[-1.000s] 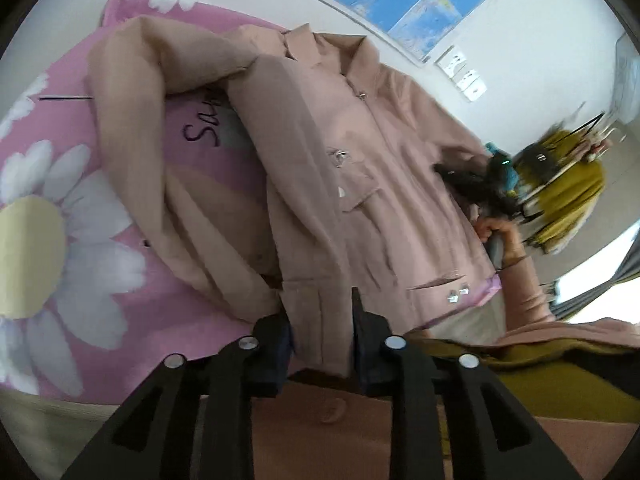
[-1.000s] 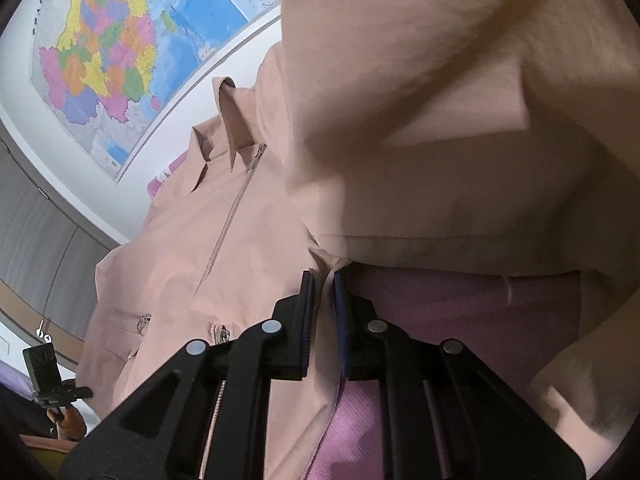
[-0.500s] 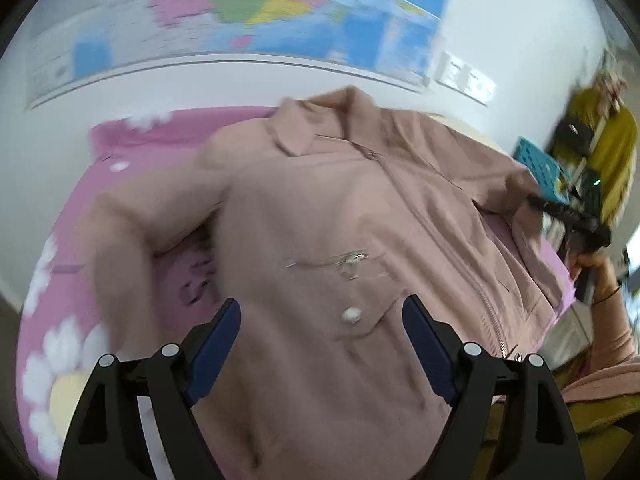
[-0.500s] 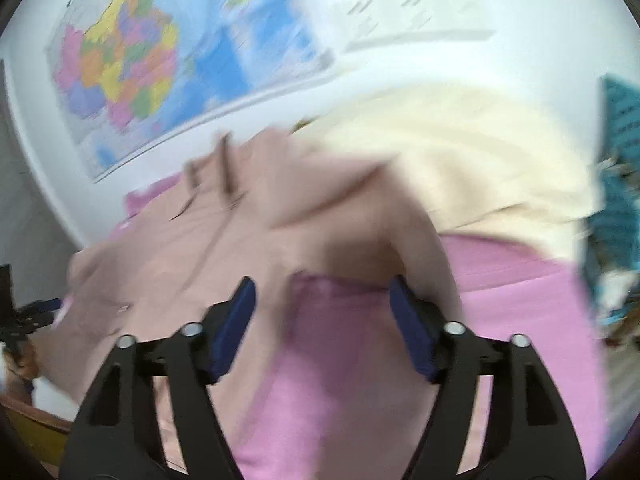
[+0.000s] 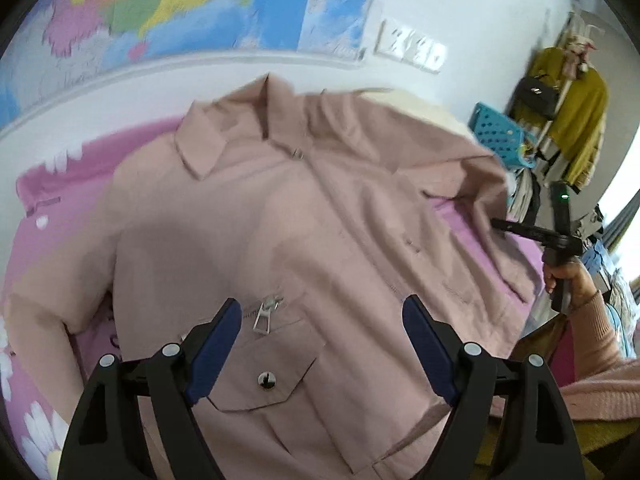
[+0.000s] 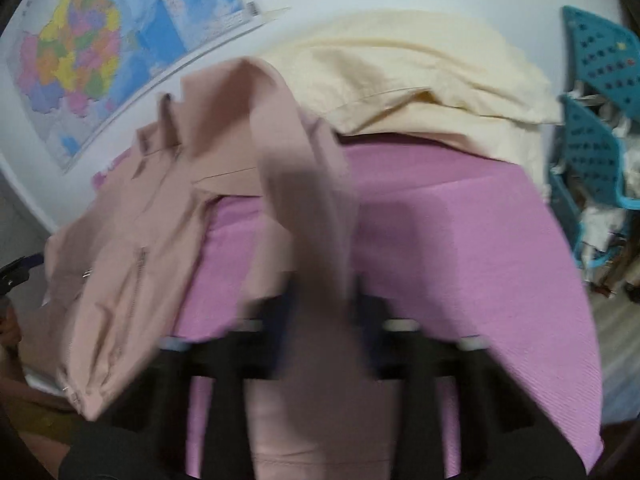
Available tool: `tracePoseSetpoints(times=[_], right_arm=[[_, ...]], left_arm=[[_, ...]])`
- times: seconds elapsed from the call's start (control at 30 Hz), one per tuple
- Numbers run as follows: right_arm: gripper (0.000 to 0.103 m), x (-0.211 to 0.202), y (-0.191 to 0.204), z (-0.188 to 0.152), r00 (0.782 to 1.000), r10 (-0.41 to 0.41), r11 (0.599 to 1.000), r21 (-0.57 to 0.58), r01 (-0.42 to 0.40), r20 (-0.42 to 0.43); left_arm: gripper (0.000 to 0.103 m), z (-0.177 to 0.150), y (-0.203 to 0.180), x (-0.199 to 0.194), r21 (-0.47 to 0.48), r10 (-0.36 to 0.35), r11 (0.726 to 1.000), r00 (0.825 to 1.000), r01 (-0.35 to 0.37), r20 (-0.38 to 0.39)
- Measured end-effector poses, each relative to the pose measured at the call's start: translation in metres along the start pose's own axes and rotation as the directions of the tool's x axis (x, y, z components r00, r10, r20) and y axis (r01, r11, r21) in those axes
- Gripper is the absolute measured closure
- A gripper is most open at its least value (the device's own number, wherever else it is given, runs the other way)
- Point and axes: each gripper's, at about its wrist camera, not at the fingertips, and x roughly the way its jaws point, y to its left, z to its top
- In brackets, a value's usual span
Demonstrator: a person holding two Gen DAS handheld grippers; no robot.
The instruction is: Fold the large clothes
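Observation:
A dusty-pink zip jacket [image 5: 304, 224] lies face up on a pink flowered bedspread [image 5: 60, 200], collar toward the wall. My left gripper [image 5: 322, 344] is open and empty, hovering over the chest pocket [image 5: 272, 376]. My right gripper [image 6: 320, 312] is blurred; the jacket's sleeve [image 6: 308, 200] runs down between its jaws, which stand close around it. The right gripper also shows at the jacket's right edge in the left wrist view [image 5: 520, 232]. The jacket body [image 6: 120, 272] lies to the left in the right wrist view.
A cream cloth [image 6: 420, 80] lies at the head of the bed. Teal baskets [image 6: 592, 128] stand at the right. A map [image 6: 80, 52] hangs on the wall. A clothes rack with a yellow garment [image 5: 576, 112] stands at the right.
My left gripper let go of the jacket hem, opened and rose over the chest. My right gripper opened, then closed in around the sleeve.

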Motion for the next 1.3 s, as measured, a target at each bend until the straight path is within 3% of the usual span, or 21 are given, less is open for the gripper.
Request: tracePoseSetpoints(times=[0.13, 0.23, 0.37, 0.47, 0.57, 0.67, 0.77, 0.83, 0.9, 0.93, 0.97, 1.0, 1.07, 1.2, 1.3], right_arm=[[0.101, -0.032, 0.017, 0.015, 0.991, 0.128, 0.991, -0.035, -0.127, 0.045], [0.101, -0.060, 0.054, 0.033, 0.976, 0.209, 0.970, -0.139, -0.200, 0.054], [0.101, -0.081, 0.114, 0.056, 0.953, 0.297, 0.919, -0.285, -0.272, 0.051], [0.101, -0.078, 0.163, 0.077, 0.922, 0.386, 0.862, -0.364, -0.353, 0.020], [0.101, -0.052, 0.212, 0.096, 0.889, 0.456, 0.798, -0.422, -0.431, -0.047], [0.100, 0.002, 0.256, 0.107, 0.848, 0.506, 0.748, -0.409, -0.523, -0.161], [0.100, 0.061, 0.282, 0.112, 0.824, 0.508, 0.743, -0.357, -0.566, -0.249], [0.100, 0.099, 0.296, 0.113, 0.818, 0.498, 0.751, -0.329, -0.573, -0.287], [0.096, 0.130, 0.303, 0.111, 0.799, 0.507, 0.757, -0.276, -0.592, -0.324], [0.094, 0.149, 0.307, 0.110, 0.797, 0.500, 0.769, -0.250, -0.589, -0.339], [0.084, 0.164, 0.310, 0.109, 0.816, 0.464, 0.797, -0.239, -0.555, -0.346], [0.065, 0.170, 0.313, 0.109, 0.825, 0.447, 0.811, -0.232, -0.537, -0.346], [0.052, 0.174, 0.313, 0.111, 0.835, 0.432, 0.824, -0.229, -0.519, -0.341], [0.051, 0.128, 0.293, 0.130, 0.860, 0.455, 0.812, -0.287, -0.508, -0.233], [0.044, 0.087, 0.254, 0.146, 0.913, 0.398, 0.857, -0.318, -0.406, -0.091]], left_arm=[[0.023, 0.002, -0.002, -0.008, 0.020, 0.009, 1.000, 1.000, -0.010, 0.027], [0.023, 0.003, 0.006, -0.001, -0.006, -0.022, 1.000, 1.000, 0.023, 0.016], [0.023, 0.009, 0.012, 0.008, -0.031, -0.077, 0.996, 0.997, 0.078, 0.018], [0.023, 0.017, 0.015, 0.007, -0.036, -0.132, 0.990, 0.990, 0.134, 0.043], [0.023, 0.022, 0.016, -0.001, -0.024, -0.176, 0.984, 0.981, 0.178, 0.078], [0.023, 0.024, 0.022, -0.011, -0.017, -0.169, 0.985, 0.980, 0.172, 0.108], [0.023, 0.022, 0.034, -0.016, -0.041, -0.158, 0.986, 0.981, 0.163, 0.116], [0.022, 0.020, 0.038, -0.013, -0.043, -0.133, 0.990, 0.986, 0.138, 0.100], [0.022, 0.019, 0.040, -0.004, -0.042, -0.120, 0.991, 0.990, 0.123, 0.071], [0.022, 0.019, 0.042, 0.005, -0.054, -0.123, 0.991, 0.991, 0.125, 0.049], [0.022, 0.020, 0.042, 0.014, -0.063, -0.139, 0.988, 0.990, 0.140, 0.026], [0.022, 0.021, 0.043, 0.020, -0.065, -0.147, 0.987, 0.989, 0.148, 0.014], [0.022, 0.025, 0.039, 0.036, -0.055, -0.140, 0.989, 0.990, 0.139, -0.017], [0.022, 0.031, 0.031, 0.059, -0.041, -0.169, 0.985, 0.983, 0.167, -0.070], [0.020, 0.032, 0.021, 0.064, -0.008, -0.183, 0.983, 0.980, 0.183, -0.078]])
